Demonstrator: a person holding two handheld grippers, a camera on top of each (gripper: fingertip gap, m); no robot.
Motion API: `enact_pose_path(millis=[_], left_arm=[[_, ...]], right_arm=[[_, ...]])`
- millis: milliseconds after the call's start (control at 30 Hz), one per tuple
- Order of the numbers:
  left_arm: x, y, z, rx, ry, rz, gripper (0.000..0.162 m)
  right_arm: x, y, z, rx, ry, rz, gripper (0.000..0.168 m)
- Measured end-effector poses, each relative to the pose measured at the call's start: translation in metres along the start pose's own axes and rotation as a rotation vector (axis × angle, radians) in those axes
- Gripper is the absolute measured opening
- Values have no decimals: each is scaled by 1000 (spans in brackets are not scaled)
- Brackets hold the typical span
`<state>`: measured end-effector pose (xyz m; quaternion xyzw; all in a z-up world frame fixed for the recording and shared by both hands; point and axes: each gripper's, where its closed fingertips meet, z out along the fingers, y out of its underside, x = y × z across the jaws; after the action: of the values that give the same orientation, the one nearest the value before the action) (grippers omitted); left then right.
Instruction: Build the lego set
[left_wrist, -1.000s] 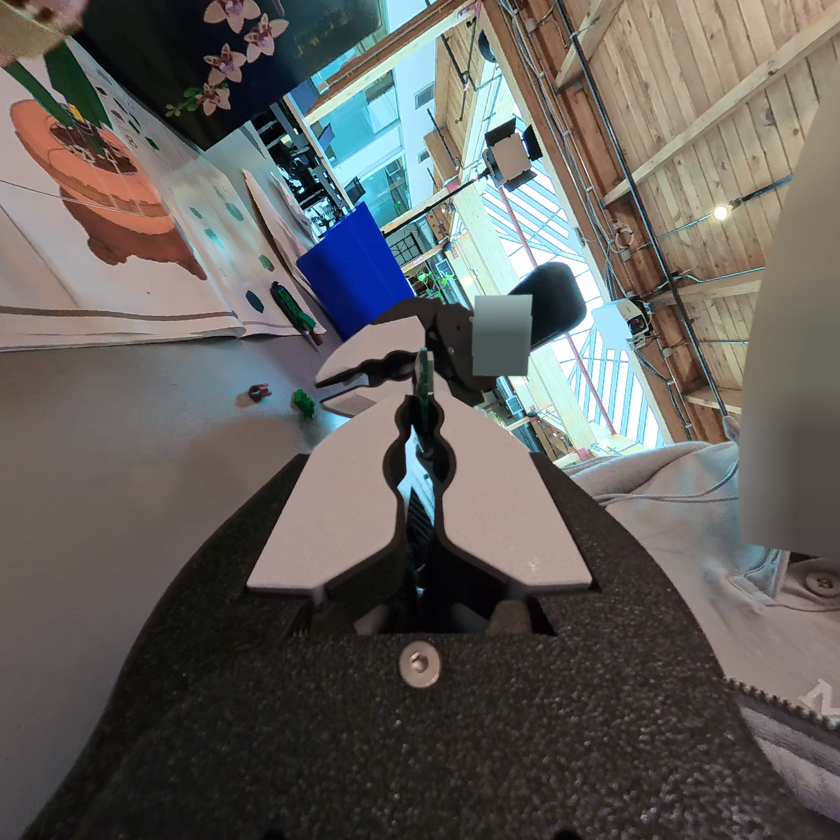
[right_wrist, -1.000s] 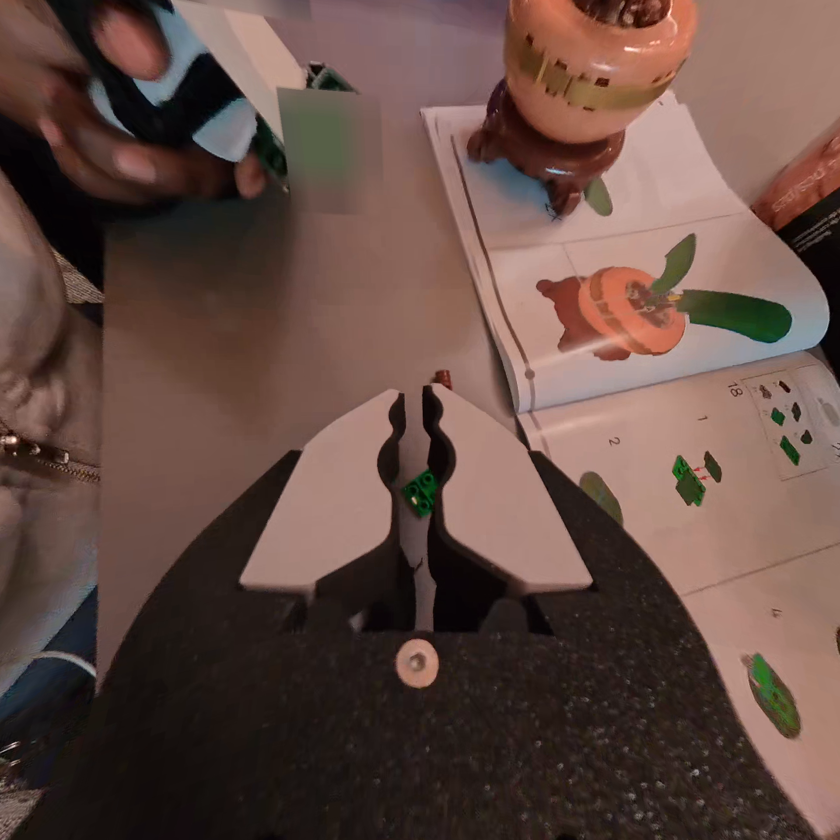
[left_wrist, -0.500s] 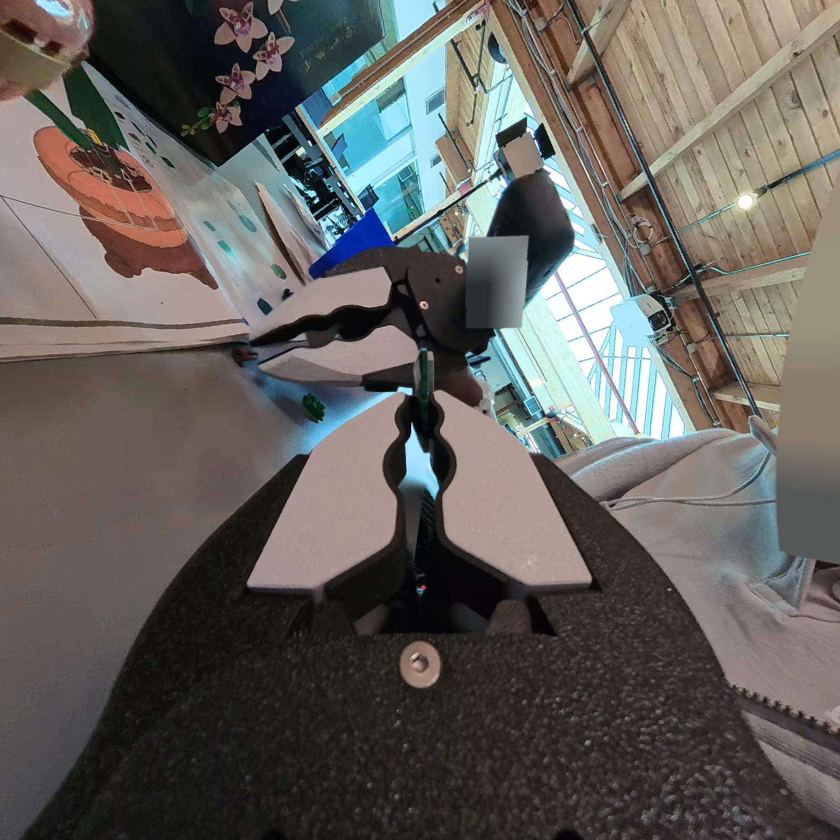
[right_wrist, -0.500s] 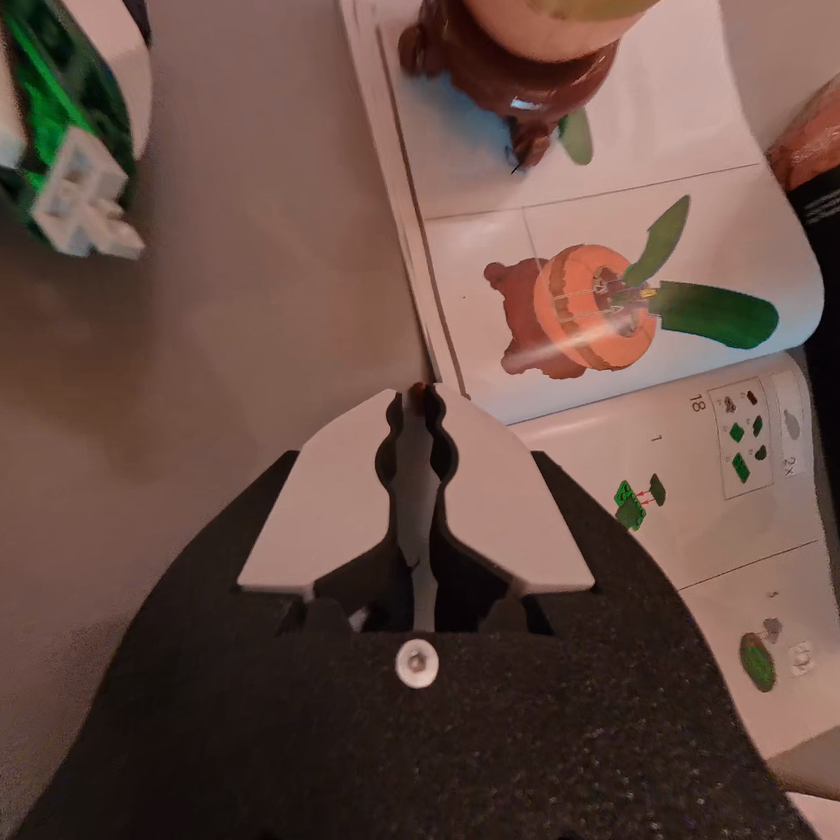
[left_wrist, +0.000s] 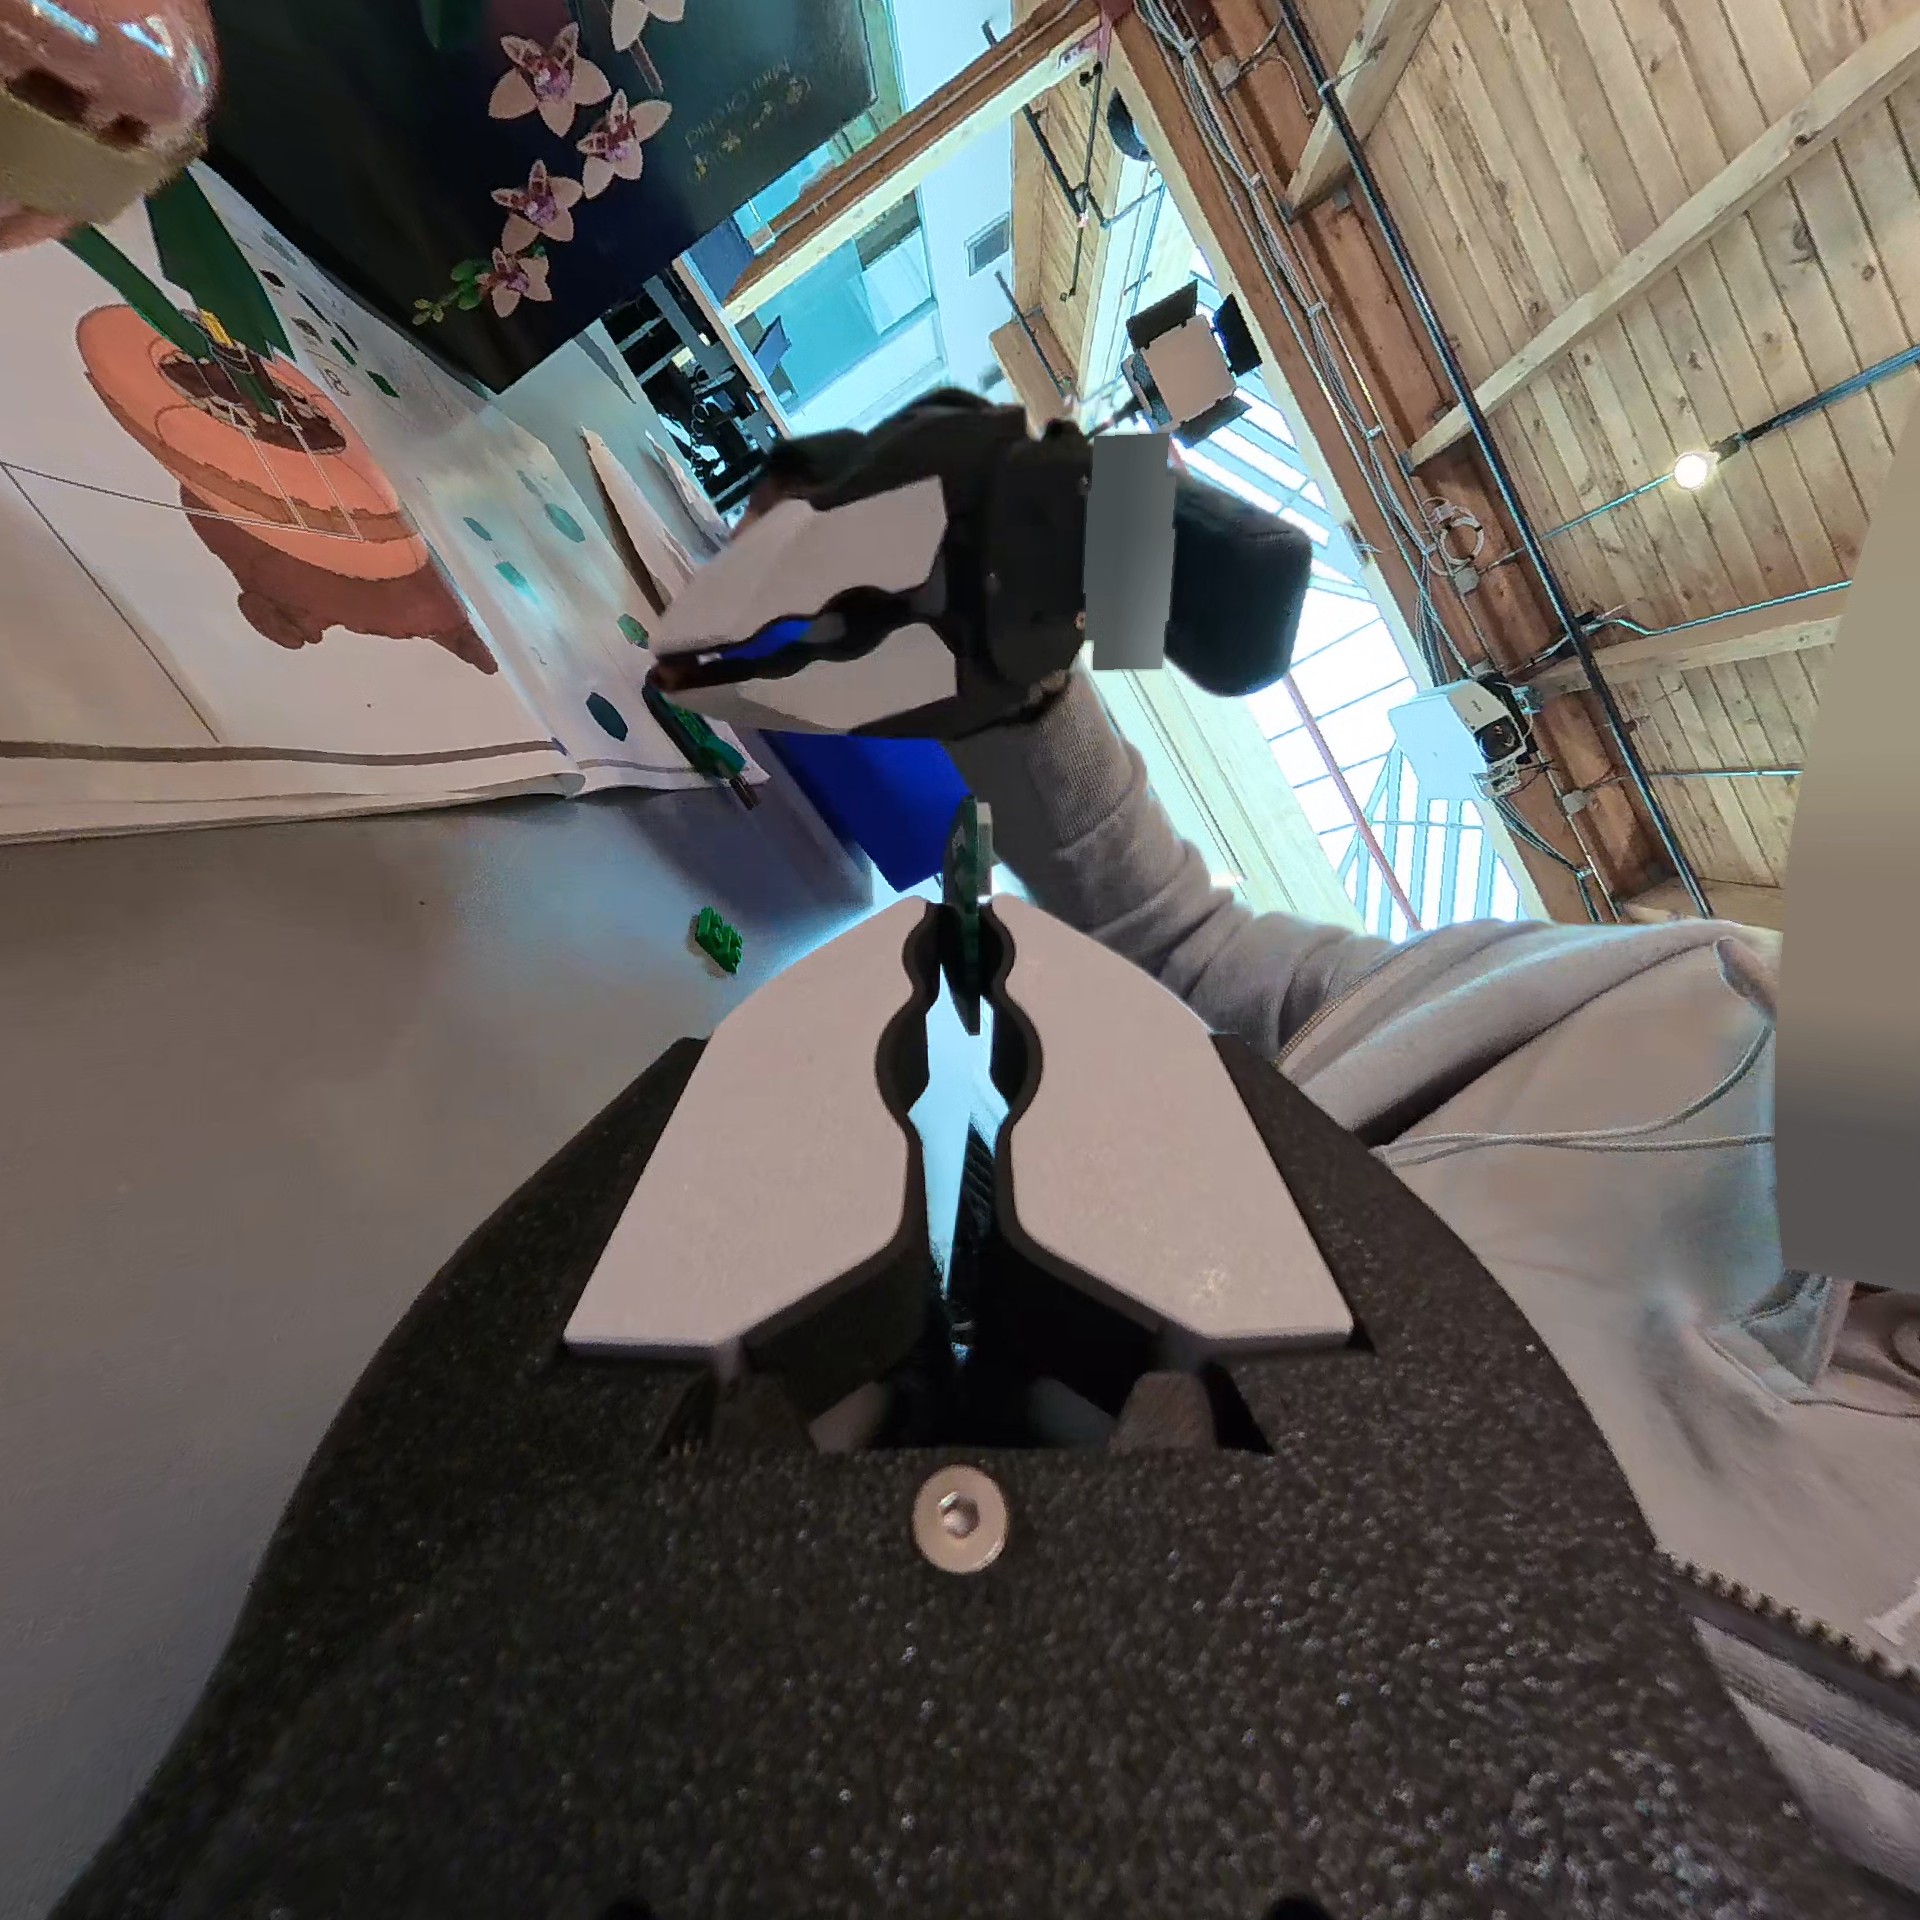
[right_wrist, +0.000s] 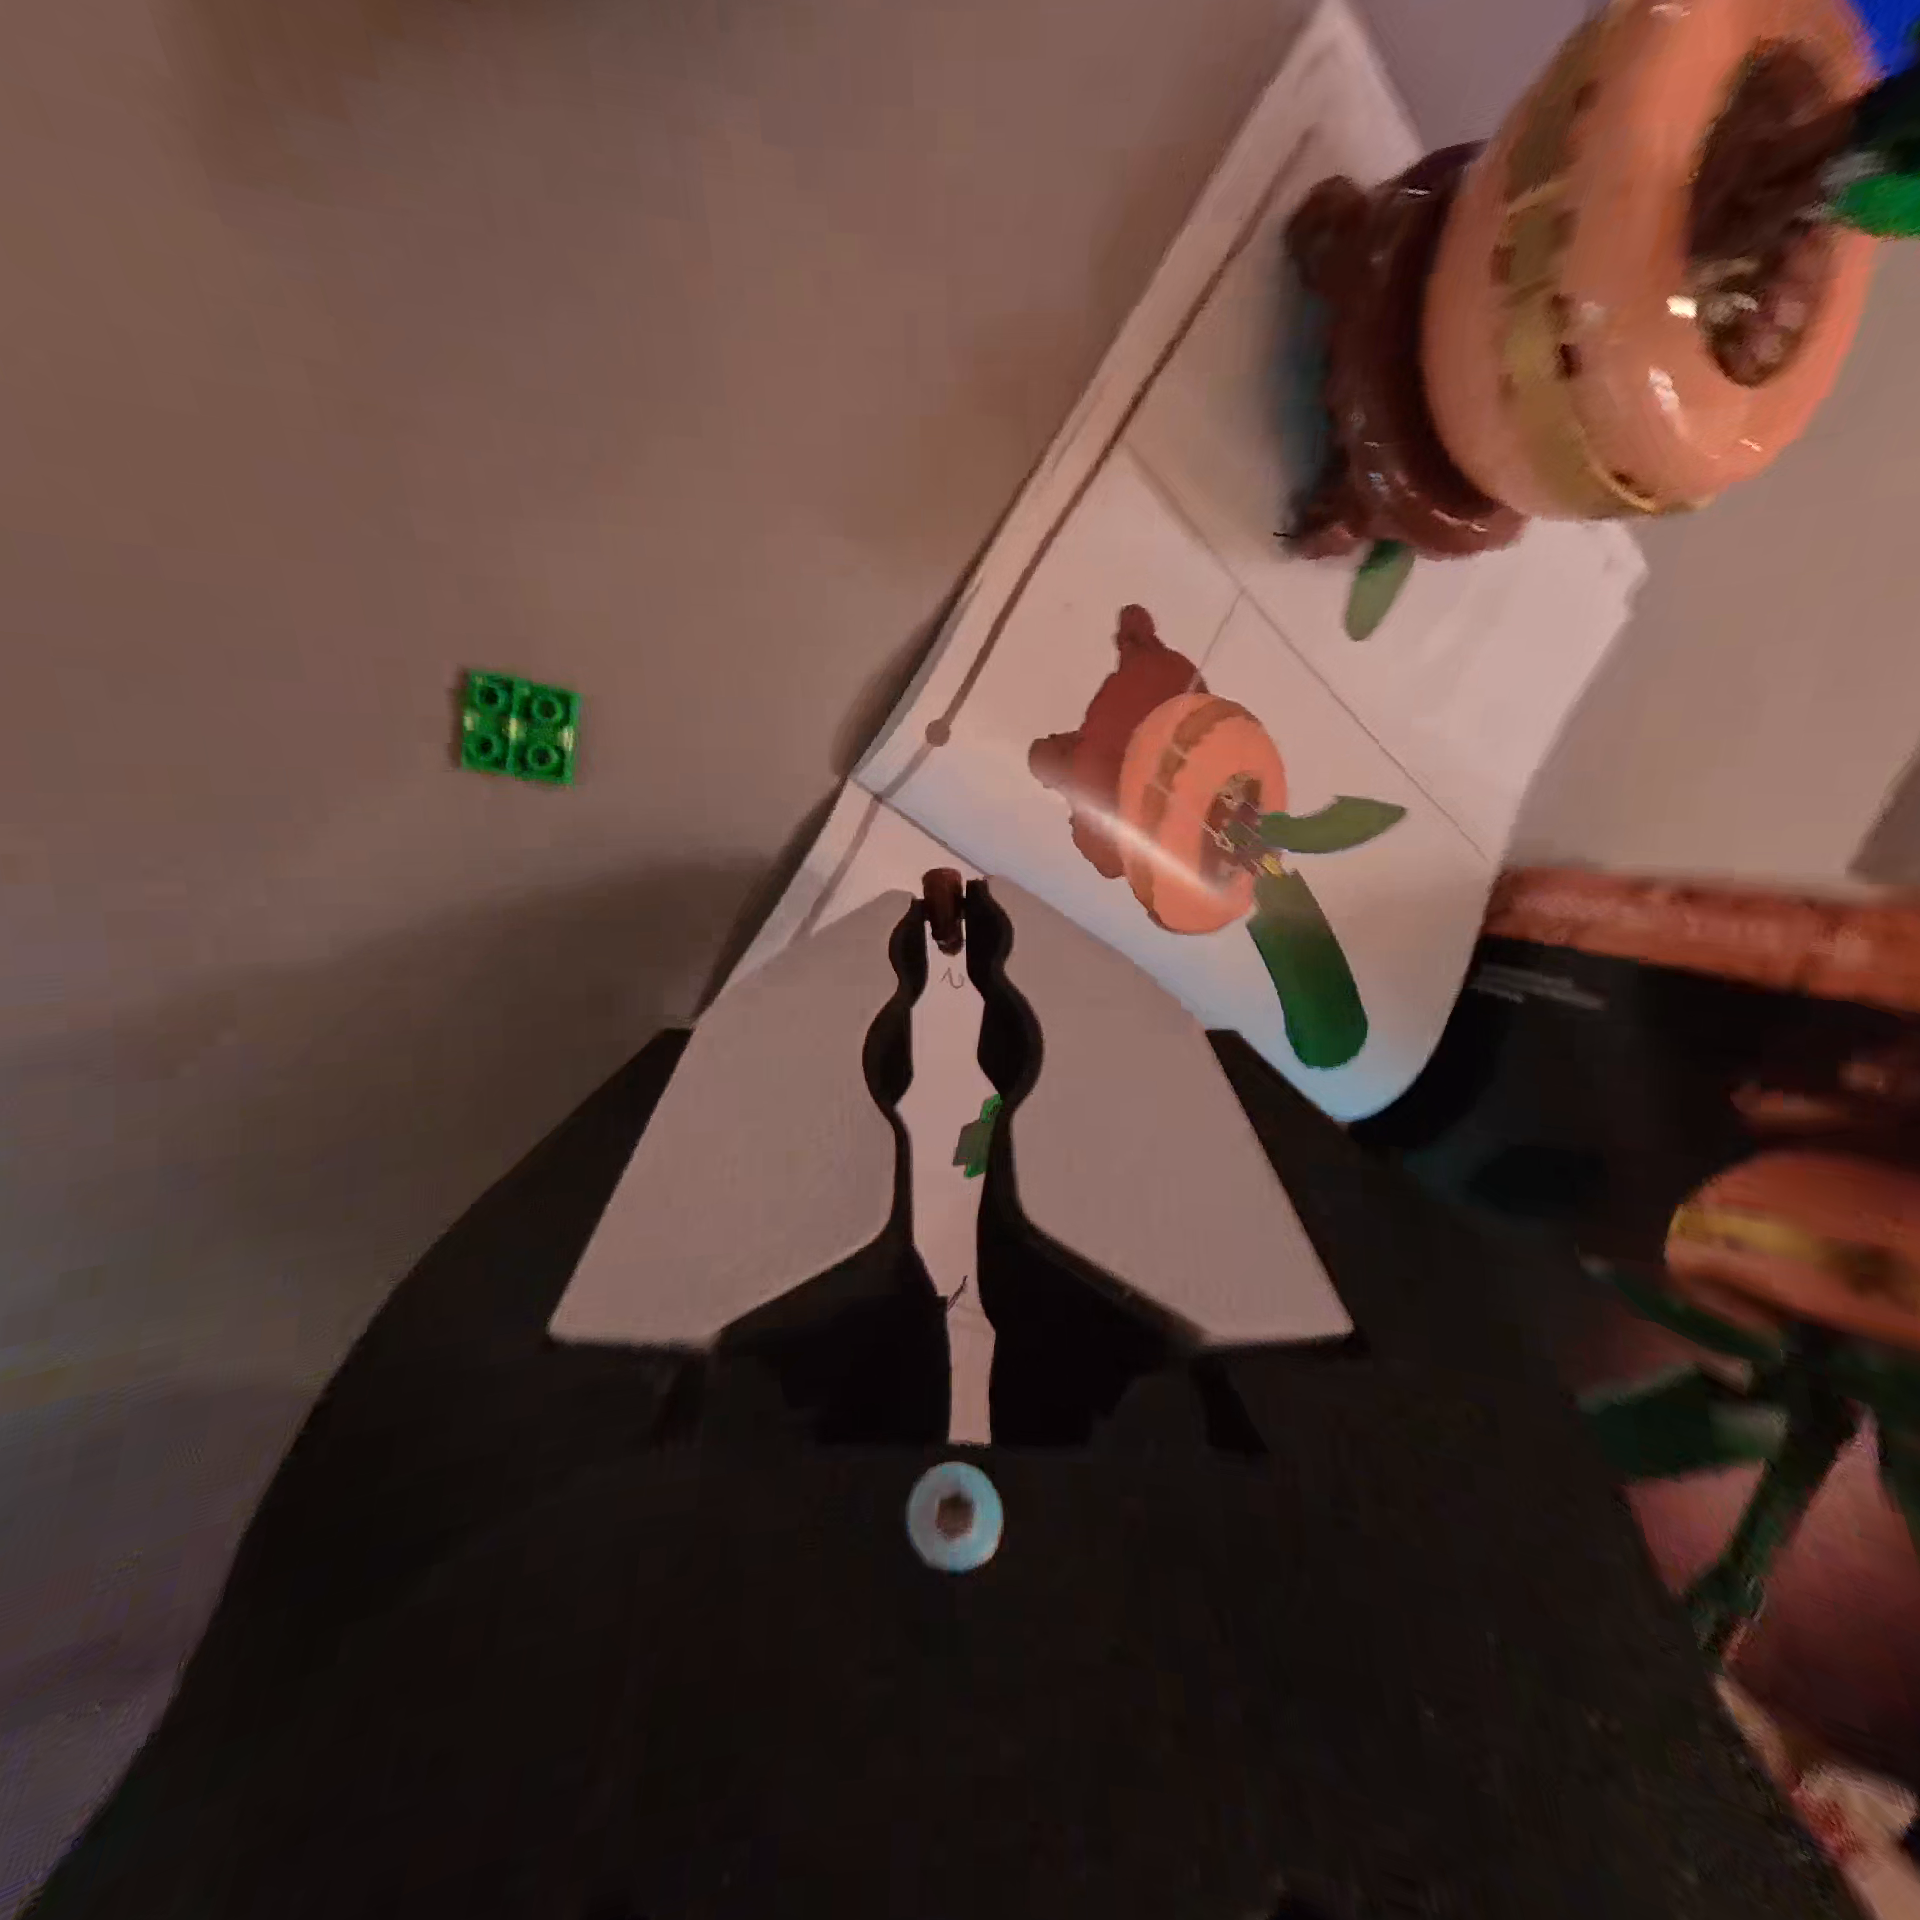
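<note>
Left gripper (left_wrist: 961, 914): fingers pinching thin dark-green lego plate (left_wrist: 968, 873) edge-on, raised above grey worktop (left_wrist: 312, 1039). Right gripper (right_wrist: 945, 904): fingers pinching small brown lego piece (right_wrist: 943, 914) over white instruction booklet (right_wrist: 1455, 665) edge. Green square studded plate (right_wrist: 518, 725) lying apart on open worktop.

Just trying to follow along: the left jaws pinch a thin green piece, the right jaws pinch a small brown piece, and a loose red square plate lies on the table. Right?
Nearly. The loose square plate is green, not red, as the right wrist view shows. The rest stands: the left gripper pinches a thin green piece, and the right gripper pinches a small brown piece.
</note>
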<state>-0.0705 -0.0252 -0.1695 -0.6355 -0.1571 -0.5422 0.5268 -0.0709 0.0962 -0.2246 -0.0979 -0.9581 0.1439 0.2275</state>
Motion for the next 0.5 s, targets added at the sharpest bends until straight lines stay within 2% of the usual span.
enact_pose_path(millis=[167,300,400,433,500], left_arm=[[-1,-3,-2,26,-7,-4,5],[-2,-6,-3,38,-7,-20,5],[-1,-7,-4,41,9,-39,5],[0,-7,-4,38,16,-46,5],[1,-6,-3,30,31,-56,5]], right_arm=[[-1,10,23,-86,-127,-221,11],[15,11,20,-89,-45,-227,24],[39,12,0,-78,193,41,15],[44,17,-7,-85,273,224,15],[39,23,-16,-66,394,766,8]])
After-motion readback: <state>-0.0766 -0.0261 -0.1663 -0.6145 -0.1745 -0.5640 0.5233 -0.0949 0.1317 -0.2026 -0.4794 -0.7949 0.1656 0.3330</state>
